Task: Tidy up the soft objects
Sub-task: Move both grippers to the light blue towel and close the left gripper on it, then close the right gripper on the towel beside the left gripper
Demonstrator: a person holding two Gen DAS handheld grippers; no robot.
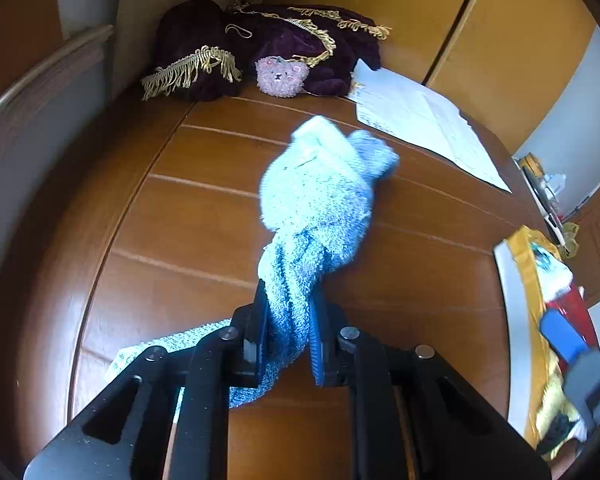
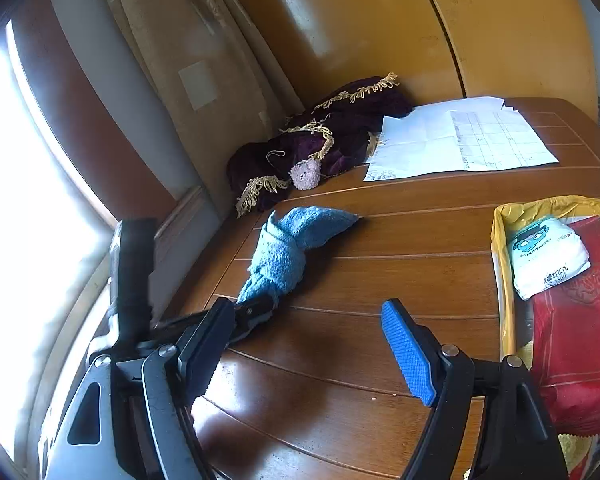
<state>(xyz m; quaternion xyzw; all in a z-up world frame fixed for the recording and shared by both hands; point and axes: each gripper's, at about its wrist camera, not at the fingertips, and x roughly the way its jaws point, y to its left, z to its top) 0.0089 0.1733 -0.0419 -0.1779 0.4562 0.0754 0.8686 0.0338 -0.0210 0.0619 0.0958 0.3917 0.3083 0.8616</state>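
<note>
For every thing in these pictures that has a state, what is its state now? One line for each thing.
left gripper: shut on the blue towel
blue towel: bunched, far end resting on the table
right gripper: open, holding nothing
purple cloth: crumpled in the table's far corner
small plush bear: lying against the purple cloth
papers: lying flat
yellow bag: open, with packages inside

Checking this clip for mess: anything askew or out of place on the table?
Mildly. The purple fringed cloth lies crumpled in the far corner with a small pink plush bear against it, and the paper sheets sit crooked. The left gripper grips a blue towel.
</note>
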